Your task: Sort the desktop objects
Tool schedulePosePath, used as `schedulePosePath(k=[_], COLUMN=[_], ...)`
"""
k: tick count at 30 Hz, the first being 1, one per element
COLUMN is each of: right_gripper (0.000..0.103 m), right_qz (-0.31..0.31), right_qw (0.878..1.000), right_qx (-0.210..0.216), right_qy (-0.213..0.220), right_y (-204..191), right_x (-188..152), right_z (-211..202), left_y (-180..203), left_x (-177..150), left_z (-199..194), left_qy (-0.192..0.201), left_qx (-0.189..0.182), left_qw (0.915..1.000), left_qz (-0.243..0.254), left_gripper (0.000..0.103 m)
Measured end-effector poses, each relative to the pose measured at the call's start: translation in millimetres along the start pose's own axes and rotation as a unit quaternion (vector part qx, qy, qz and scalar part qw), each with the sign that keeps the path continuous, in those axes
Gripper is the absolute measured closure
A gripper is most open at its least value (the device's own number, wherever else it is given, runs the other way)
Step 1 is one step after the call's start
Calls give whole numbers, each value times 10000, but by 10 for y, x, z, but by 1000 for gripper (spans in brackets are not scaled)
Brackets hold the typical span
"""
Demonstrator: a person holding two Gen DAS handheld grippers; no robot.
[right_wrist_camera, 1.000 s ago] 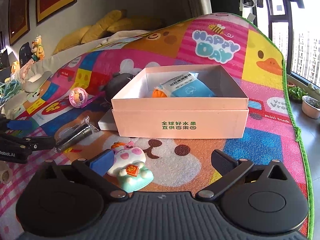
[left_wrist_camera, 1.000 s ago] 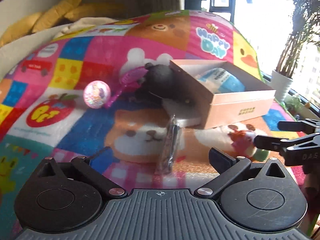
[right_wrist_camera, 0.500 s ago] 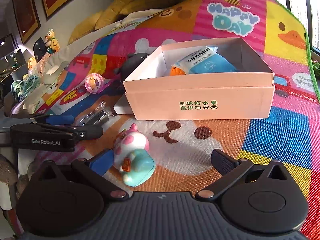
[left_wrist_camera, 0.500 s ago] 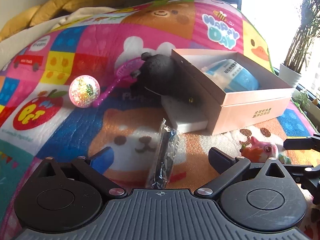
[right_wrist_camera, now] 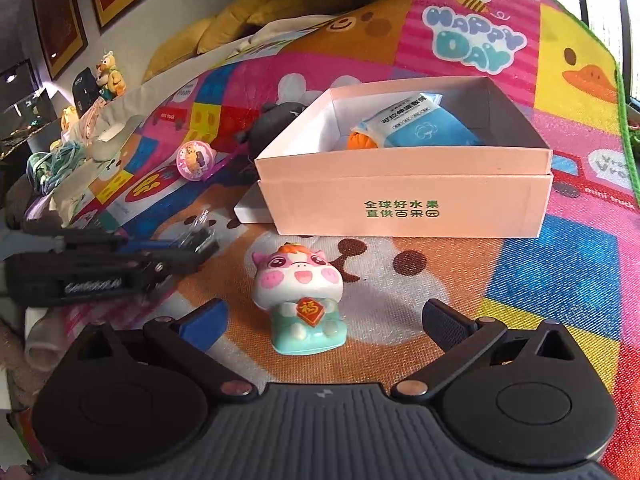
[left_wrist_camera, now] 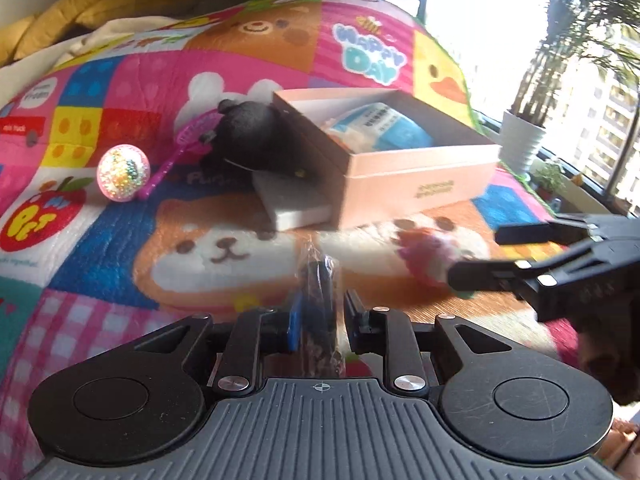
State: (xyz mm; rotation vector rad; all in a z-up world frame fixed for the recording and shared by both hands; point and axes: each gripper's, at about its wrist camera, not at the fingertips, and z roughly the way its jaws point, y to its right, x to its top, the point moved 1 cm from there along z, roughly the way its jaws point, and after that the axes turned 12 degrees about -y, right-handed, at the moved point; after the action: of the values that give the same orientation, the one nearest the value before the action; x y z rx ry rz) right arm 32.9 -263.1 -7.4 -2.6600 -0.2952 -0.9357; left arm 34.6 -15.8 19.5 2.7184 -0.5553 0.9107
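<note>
Left wrist view shows the left gripper, jaws just clenched on the dark slim item in clear crinkly wrap lying lengthwise toward the open pink cardboard box, its contents unreadable, while right of it the right gripper stands released around the pink-and-teal ceramic cow figurine.

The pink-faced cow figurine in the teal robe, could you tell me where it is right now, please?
In the right wrist view the pink-faced cow figurine in the teal robe stands upright on the colourful play mat, ahead of the right gripper between its open jaws, in front of the pink cardboard box.
</note>
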Motion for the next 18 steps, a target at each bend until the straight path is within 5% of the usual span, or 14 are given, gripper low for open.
schedulePosePath(k=[4,7,12,15,17,18], right_gripper=[0,1,13,31,54,54], right_qz=[-194,-555,-939,-938,-869,-799], right_qw=[9995,9978,9949,9946,9945,9947], right_qx=[-39,-209,-360,-378,-407,-440], right_qy=[252,311,62,-218,-420,-470], right_y=[-113,-244,-410,-443,-434,-420], right_x=[-33,-4,70,95,99,91], right_z=[-171,-215,-72,58,114,113], left_y=[149,127,-56,-131,-183,-222], left_x=[-219,-300,-341,-372,-386,-387], left_z=[-109,-132,-222,-278,-303,-314], left_qy=[-64,-28,37,119,148,152], left_qx=[-216,119,619,1110,1373,1505], left_qw=[9996,9998,9981,9937,9903,9884], left_qz=[150,129,-15,109,135,123], left_gripper=[60,36,21,13,9,9])
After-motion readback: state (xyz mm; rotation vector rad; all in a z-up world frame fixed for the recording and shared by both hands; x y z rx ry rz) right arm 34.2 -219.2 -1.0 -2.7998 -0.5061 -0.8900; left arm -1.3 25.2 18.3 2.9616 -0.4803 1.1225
